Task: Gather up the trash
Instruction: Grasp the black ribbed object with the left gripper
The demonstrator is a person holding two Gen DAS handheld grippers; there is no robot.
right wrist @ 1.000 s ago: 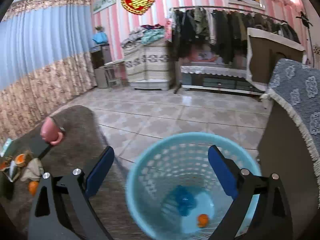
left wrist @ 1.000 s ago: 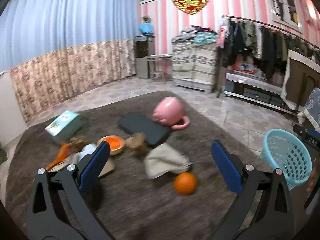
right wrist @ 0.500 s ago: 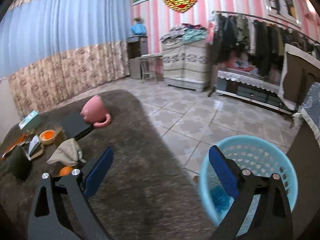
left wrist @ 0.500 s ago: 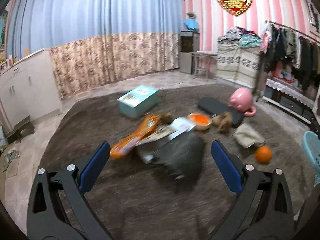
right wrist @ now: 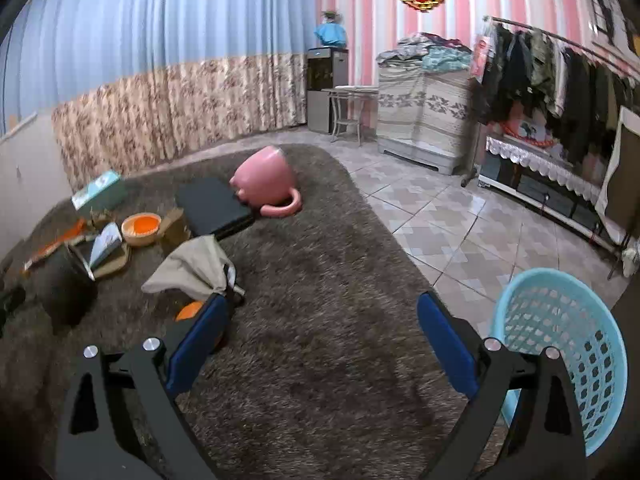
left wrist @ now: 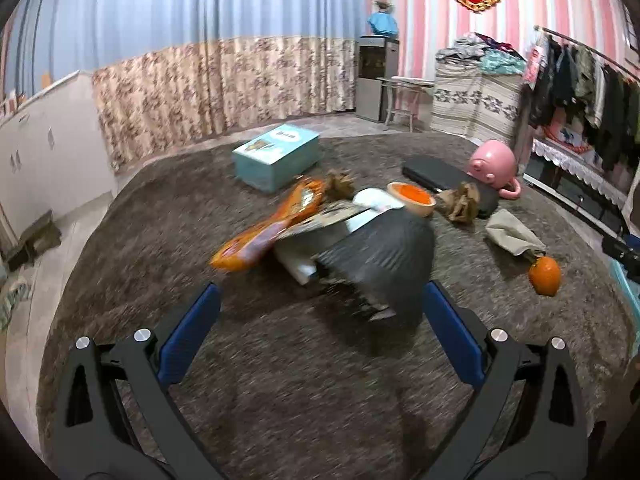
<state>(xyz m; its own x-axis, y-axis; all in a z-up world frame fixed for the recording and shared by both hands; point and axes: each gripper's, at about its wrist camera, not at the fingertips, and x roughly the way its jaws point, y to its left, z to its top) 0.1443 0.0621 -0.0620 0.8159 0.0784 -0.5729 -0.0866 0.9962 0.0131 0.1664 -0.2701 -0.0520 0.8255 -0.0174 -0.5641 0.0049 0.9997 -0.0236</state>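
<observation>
My left gripper (left wrist: 320, 332) is open and empty above the brown rug, just short of a dark ribbed pot (left wrist: 380, 252) lying on it. Around the pot lie an orange snack wrapper (left wrist: 272, 228), papers (left wrist: 332, 216), crumpled brown paper (left wrist: 460, 202), a beige cloth (left wrist: 512, 232) and an orange (left wrist: 544, 276). My right gripper (right wrist: 322, 328) is open and empty over the rug. The orange (right wrist: 190, 312) shows beside its left finger. The light blue trash basket (right wrist: 560, 344) stands at the right on the tiles.
A teal box (left wrist: 276, 156), an orange bowl (left wrist: 412, 198), a black flat case (left wrist: 448, 184) and a pink pig mug (left wrist: 492, 164) lie on the rug (left wrist: 320, 380). A clothes rack (right wrist: 552, 80) and covered furniture stand at the far right.
Both grippers have swung left. The left view now centres on the pot and litter. The basket has slid from under my right gripper to the right edge of its view.
</observation>
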